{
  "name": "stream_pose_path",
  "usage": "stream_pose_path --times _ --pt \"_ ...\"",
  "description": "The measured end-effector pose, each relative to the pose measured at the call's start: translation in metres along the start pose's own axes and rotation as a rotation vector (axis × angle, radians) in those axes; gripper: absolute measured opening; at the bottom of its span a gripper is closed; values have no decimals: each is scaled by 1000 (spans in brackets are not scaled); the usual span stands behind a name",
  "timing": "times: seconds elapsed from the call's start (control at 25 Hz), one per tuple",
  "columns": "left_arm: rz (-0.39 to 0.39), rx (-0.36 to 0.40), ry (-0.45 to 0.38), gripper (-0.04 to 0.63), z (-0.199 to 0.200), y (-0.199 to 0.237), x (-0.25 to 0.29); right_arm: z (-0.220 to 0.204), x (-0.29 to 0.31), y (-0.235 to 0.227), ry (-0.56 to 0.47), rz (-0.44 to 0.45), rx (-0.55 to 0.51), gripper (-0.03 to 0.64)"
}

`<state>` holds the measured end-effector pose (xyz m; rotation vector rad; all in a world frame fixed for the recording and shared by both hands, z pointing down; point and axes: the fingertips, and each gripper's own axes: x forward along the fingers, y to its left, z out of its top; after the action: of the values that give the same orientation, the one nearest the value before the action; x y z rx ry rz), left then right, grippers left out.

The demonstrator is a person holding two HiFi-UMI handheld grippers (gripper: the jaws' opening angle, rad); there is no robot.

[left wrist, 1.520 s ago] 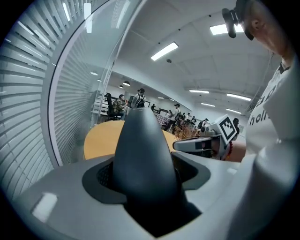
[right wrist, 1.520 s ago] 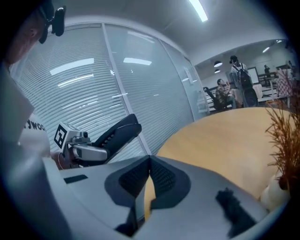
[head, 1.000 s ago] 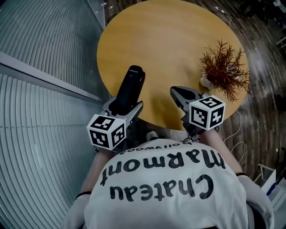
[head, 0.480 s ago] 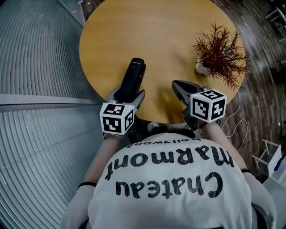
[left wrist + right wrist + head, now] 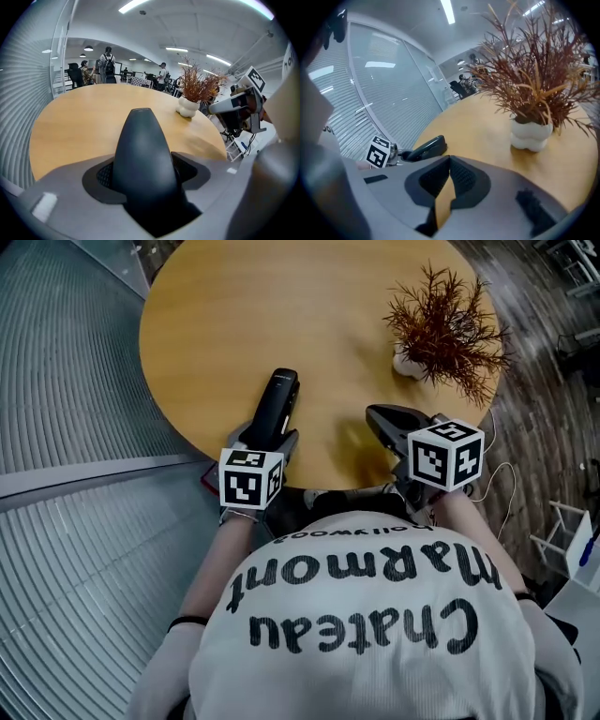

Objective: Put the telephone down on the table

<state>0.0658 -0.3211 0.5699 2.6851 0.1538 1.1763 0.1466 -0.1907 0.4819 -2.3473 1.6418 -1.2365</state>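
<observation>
A black telephone handset (image 5: 279,404) sticks out forward from my left gripper (image 5: 267,439), which is shut on its lower end. It hangs over the near left part of the round wooden table (image 5: 281,306); I cannot tell whether it touches the top. In the left gripper view the telephone (image 5: 140,154) fills the space between the jaws of the left gripper (image 5: 143,172). My right gripper (image 5: 384,418) is over the table's near edge, shut and empty. In the right gripper view the tips of the right gripper (image 5: 449,161) meet, and the telephone (image 5: 426,147) shows to the left.
A dried red plant in a white pot (image 5: 441,324) stands at the table's right side, also visible as the plant (image 5: 187,107) and the plant (image 5: 529,133). A ribbed glass wall (image 5: 66,381) runs along the left. Cables (image 5: 502,484) lie on the floor at right. People (image 5: 108,63) stand far behind.
The left gripper with the telephone has come in further over the table, and the handset lies flatter. The right gripper stays beside it, still shut.
</observation>
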Motion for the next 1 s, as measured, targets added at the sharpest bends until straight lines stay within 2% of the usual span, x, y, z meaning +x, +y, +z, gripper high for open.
stream_pose_path --times 0.16,0.4,0.6,0.84,1.0 --pt "9 1 -7 318 -1 3 0 -5 -7 0 13 3 -3 15" --pt "41 65 0 319 -5 3 6 -11 -14 -2 15 1 -6 15" --pt "50 84 10 319 -7 3 6 -10 -20 -3 6 -3 -7 15" --pt "95 143 -13 321 -8 3 8 -14 -21 -3 9 2 -13 14" --pt "101 147 -19 322 -6 2 7 -10 -25 -6 0 -3 -12 14"
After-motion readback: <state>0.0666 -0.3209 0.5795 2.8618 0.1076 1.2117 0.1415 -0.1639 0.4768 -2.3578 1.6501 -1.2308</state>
